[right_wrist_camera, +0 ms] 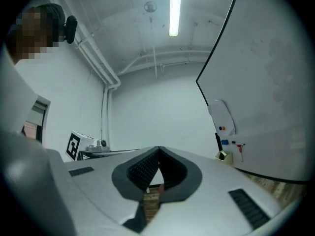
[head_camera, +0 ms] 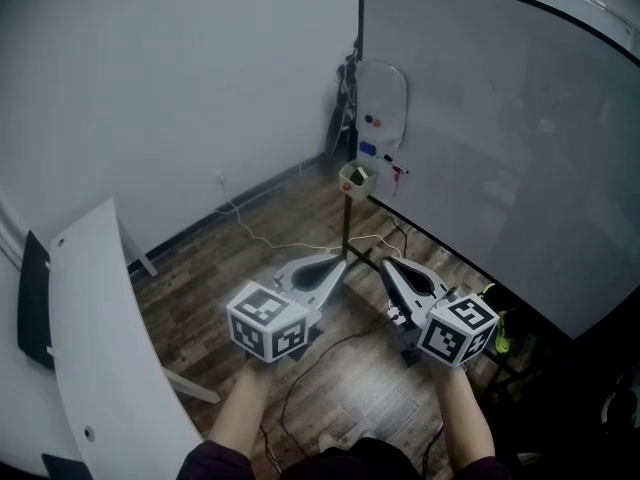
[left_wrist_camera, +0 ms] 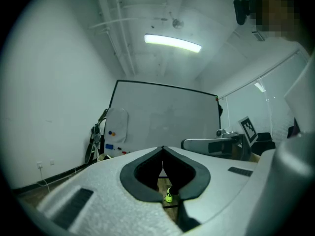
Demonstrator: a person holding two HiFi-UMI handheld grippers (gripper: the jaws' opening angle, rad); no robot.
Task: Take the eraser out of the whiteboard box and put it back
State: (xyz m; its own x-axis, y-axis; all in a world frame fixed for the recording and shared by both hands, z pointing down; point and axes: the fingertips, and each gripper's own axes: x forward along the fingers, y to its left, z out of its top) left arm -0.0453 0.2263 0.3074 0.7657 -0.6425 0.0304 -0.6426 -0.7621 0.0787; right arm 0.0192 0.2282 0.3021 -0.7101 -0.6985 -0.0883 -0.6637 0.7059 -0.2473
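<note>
Head view: two hands hold the left claw (head_camera: 341, 263) and the right claw (head_camera: 386, 264) side by side above a wood floor (head_camera: 230, 258), both aimed at the whiteboard (head_camera: 500, 138). The whiteboard box (head_camera: 356, 180) sits at the whiteboard's lower left corner, well apart from both claws. Something dark lies inside it, too small to identify as the eraser.

Left gripper view: the claw's tips are pressed together with nothing between them.

Right gripper view: the tips are pressed together, also empty. The box shows by the whiteboard's lower corner.
</note>
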